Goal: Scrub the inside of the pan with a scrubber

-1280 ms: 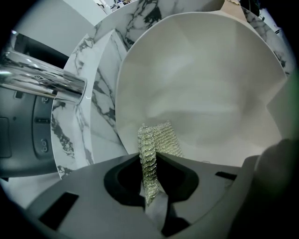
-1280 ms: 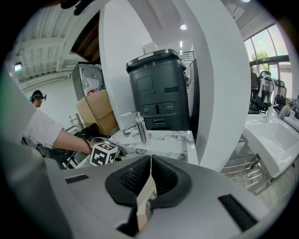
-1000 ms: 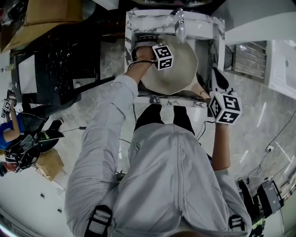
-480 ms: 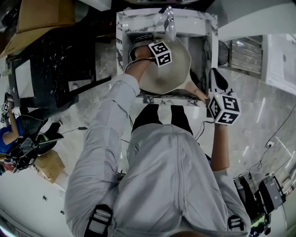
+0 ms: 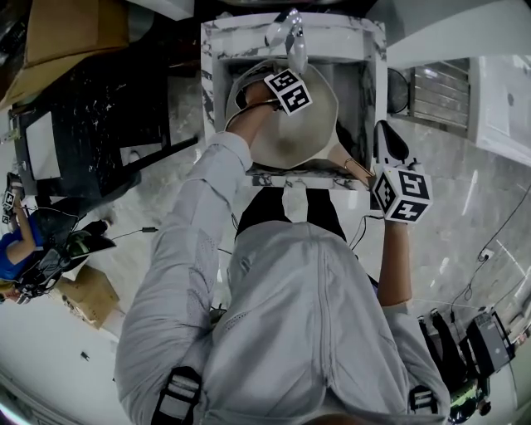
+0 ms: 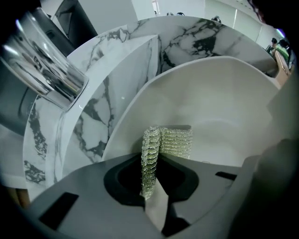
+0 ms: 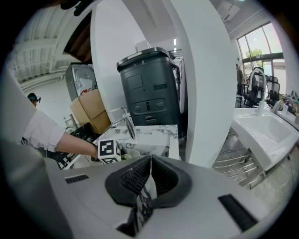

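A cream pan [image 5: 309,126] lies tilted in the marble sink [image 5: 353,31], its tan handle [image 5: 353,168] pointing toward the front right. My left gripper [image 5: 284,91] reaches into the pan and is shut on a folded silvery mesh scrubber [image 6: 174,141]. In the left gripper view the scrubber stands up from the jaws against the pan's white inner wall [image 6: 224,98]. My right gripper [image 5: 387,143] hovers over the sink's front right corner, just beside the handle's end. Its jaws [image 7: 150,163] are shut with nothing between them.
A chrome faucet [image 5: 290,37] [image 6: 44,60] hangs over the back of the sink. A black bin [image 7: 149,88] and a white column [image 7: 205,79] stand behind. A black worktop [image 5: 108,108], cardboard boxes [image 5: 75,25] and a metal rack [image 5: 444,91] flank the sink.
My left gripper has slid with the scrubber toward the far side of the pan. The right gripper has stayed by the handle. The head view has drifted a little.
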